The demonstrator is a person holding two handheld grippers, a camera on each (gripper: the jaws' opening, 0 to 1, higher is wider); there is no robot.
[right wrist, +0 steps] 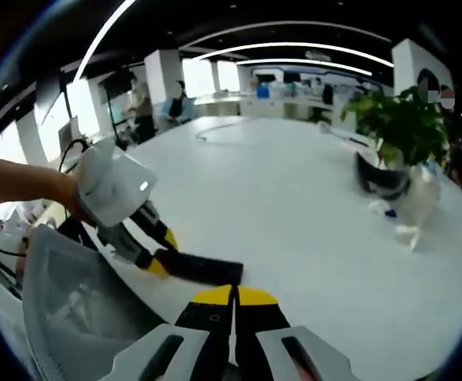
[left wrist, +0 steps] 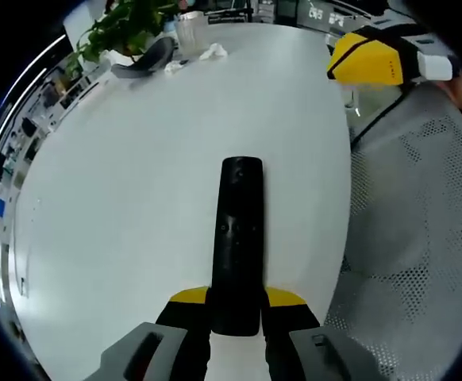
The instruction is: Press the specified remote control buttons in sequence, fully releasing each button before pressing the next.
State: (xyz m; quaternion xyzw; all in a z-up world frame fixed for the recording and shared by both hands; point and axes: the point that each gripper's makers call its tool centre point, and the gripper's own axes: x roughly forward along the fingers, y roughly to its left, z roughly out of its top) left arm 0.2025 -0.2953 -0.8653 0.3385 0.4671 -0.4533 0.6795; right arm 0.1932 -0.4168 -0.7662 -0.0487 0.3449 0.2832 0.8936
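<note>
Remote is the centre of the left gripper view: a long black bar running from the bottom middle up toward the frame's centre, its near end pinched between the yellow-tipped jaws of the left tool, which is closed on it. Held by that end and lying along the white bench, the remote has its button face turned up and free, which I take to be the point of the hold: one tool steadies the body so the other can press without the thing sliding. In the right gripper view the same pairing sits at lower left, where the left tool grips the dark remote near the bench edge, a person's hand behind it. The right tool rises from the bottom middle with its two yellow tips drawn together to a thin seam and nothing between them, a closed tip that would suit a blunt poke at a button. It hangs just beside the remote's far end, probably not yet touching, though the fisheye makes that hard to judge. A potted plant and a clear cup stand well apart at the upper left of the left gripper view, out of the working space.
</note>
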